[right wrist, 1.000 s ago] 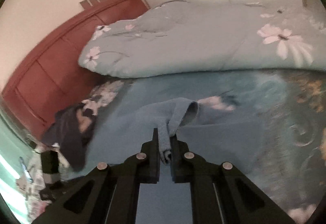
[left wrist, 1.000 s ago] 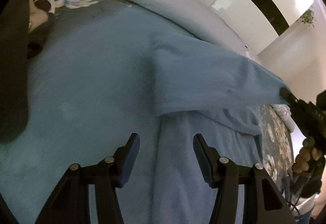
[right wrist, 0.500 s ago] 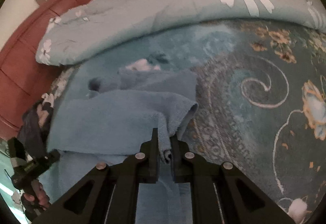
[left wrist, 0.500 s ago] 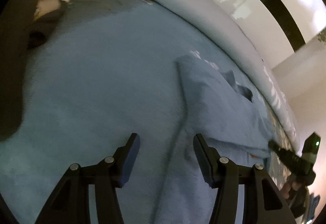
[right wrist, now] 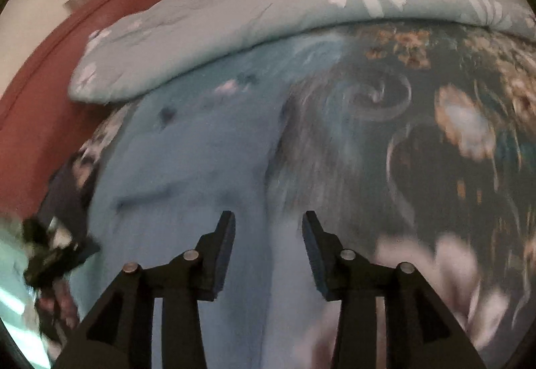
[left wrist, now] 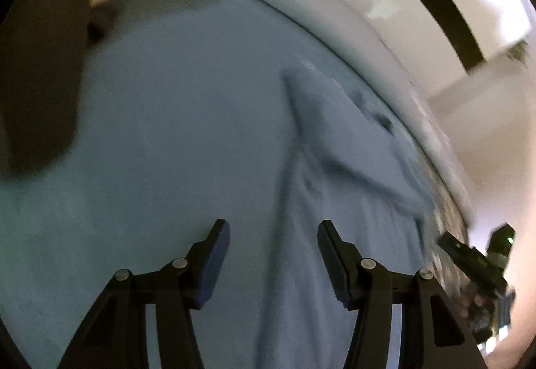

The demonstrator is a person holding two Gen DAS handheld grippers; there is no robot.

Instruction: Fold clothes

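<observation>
A light blue garment (left wrist: 174,147) lies spread on the bed, with one side folded over onto its body (left wrist: 338,141). My left gripper (left wrist: 273,241) is open and empty just above it, near the fold's edge. The garment also shows in the right wrist view (right wrist: 187,174), flat on the floral bedsheet. My right gripper (right wrist: 268,235) is open and empty over the garment's right edge. The right gripper also shows at the lower right of the left wrist view (left wrist: 469,258). Both views are motion-blurred.
A pale floral quilt (right wrist: 268,17) lies bunched along the far side of the bed. A dark garment (left wrist: 37,74) lies at the left. The dark floral bedsheet (right wrist: 418,151) spreads to the right. A red wooden headboard (right wrist: 43,84) stands at the left.
My right gripper carried the garment's sleeve over the body, then opened and let it go. The folded part now lies flat. The left gripper stayed open.
</observation>
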